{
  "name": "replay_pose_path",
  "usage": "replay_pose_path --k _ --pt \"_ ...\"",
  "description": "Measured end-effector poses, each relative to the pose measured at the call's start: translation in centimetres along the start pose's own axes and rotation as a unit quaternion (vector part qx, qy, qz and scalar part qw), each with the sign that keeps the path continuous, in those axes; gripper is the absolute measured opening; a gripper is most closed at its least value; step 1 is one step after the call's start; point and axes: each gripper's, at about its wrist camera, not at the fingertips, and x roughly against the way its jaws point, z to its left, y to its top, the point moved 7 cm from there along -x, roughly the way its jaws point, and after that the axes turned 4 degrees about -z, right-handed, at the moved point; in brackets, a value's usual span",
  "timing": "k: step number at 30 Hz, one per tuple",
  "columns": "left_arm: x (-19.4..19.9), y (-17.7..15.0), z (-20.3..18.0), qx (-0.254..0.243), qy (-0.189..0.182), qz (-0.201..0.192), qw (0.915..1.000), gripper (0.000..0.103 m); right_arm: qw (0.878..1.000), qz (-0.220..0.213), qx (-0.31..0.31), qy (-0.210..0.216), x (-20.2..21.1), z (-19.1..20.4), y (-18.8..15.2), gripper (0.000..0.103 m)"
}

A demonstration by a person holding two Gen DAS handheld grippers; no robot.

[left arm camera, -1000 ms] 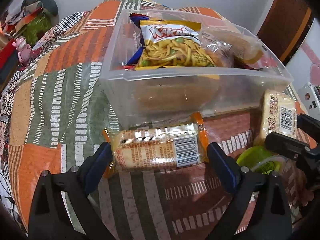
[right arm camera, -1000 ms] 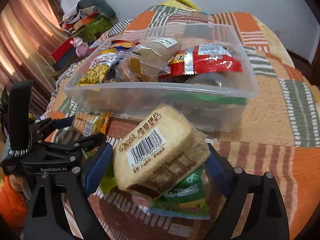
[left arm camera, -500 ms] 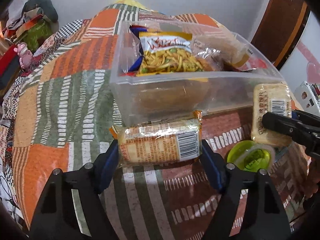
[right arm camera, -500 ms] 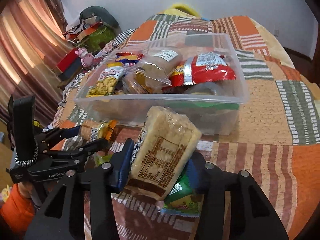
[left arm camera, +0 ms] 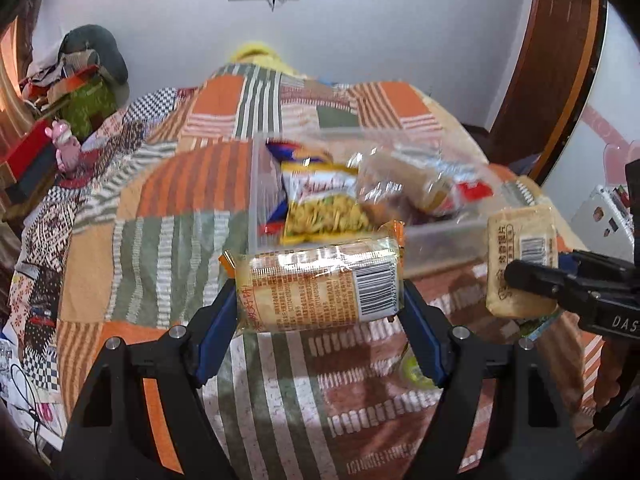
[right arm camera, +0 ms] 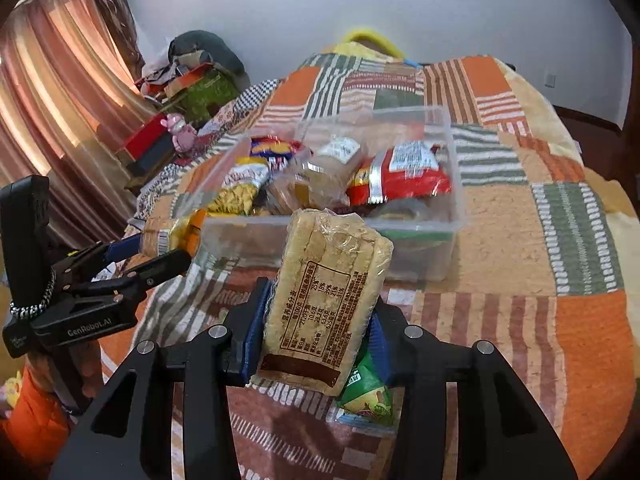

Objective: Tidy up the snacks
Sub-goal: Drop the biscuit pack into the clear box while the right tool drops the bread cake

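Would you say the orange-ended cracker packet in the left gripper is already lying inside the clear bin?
No, the cracker packet is clamped in the left gripper, outside the clear bin.

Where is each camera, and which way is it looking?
Left wrist view: sits on the left tool, looking forward past its orange cracker pack to the clear bin; its own black fingers show, and the right tool at right.
Right wrist view: sits on the right tool, looking past its pale biscuit pack to the same bin; its fingers show, and the left tool at left.
Both share the bin, the quilt and both packs.
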Motion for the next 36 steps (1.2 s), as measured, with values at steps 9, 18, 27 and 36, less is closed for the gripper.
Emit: replay_pose_path --k 9,18,27,36 --pt "0.4 4.5 -0.5 -0.001 -0.005 -0.038 0.9992 0.077 0.999 -0.053 0.004 -0.001 1.7 -0.2 4.1 0.041" --pt "-1.6 6.8 -0.9 -0.001 -0.011 -0.045 0.9989 0.077 0.999 -0.048 0.003 0.009 0.2 -0.4 5.6 0.041" --pt "-4.1 5.9 -1.2 -0.004 -0.013 -0.019 0.9997 0.077 0.999 -0.031 -0.035 0.006 -1.2 -2.1 5.0 0.042" --pt "-5.1 5.9 -1.3 -0.001 -0.016 -0.014 0.9998 0.077 0.999 -0.047 -0.009 0.009 -0.8 -1.6 5.9 0.036"
